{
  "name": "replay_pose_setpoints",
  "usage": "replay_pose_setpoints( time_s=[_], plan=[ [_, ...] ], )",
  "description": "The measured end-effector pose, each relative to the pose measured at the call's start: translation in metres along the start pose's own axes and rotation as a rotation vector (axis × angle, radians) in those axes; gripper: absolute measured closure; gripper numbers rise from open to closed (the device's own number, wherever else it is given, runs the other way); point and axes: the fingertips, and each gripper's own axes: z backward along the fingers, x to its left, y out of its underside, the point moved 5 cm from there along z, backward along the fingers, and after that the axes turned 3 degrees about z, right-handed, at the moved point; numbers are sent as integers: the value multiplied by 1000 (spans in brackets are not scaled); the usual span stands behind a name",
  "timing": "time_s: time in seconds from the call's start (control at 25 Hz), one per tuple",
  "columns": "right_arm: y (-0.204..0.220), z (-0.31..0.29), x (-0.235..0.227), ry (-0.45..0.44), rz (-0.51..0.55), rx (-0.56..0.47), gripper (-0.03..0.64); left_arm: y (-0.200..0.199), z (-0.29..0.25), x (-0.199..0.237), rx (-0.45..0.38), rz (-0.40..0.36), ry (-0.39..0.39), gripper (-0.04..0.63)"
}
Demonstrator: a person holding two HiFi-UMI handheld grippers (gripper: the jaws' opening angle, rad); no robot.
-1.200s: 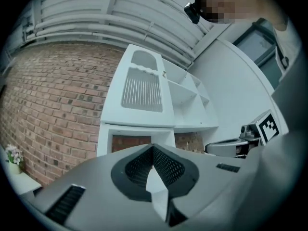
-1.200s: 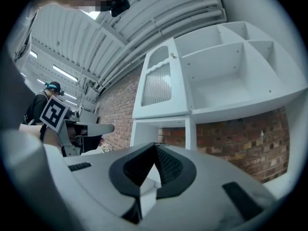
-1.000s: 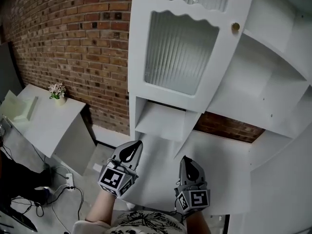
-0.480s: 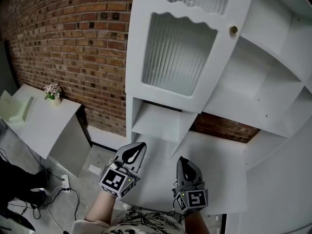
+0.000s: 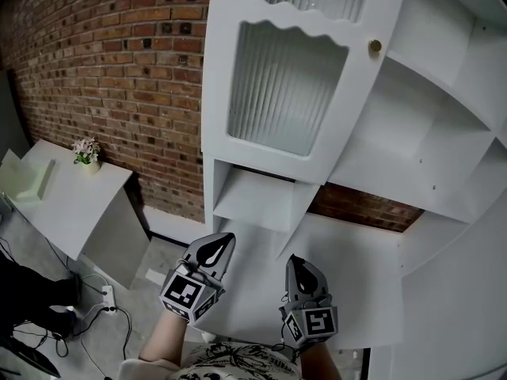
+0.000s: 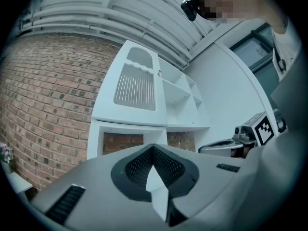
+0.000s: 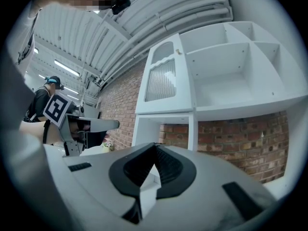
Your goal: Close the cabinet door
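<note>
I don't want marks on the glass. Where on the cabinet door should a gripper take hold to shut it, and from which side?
Take the brass knob high on the right stile of the cabinet door, its free edge beside the open shelves. Come at it from the front, jaws either side: it stands proud of the flat frame, while the ribbed glass offers no hold.
</note>
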Motion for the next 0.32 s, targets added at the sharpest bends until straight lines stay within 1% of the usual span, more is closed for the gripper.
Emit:
replay_pose_setpoints(
  time_s=[0.32],
  plan=[
    [3,-3,-4,5,4,-2,614,-1,-4,-1,-2,-31,18,589]
  ],
)
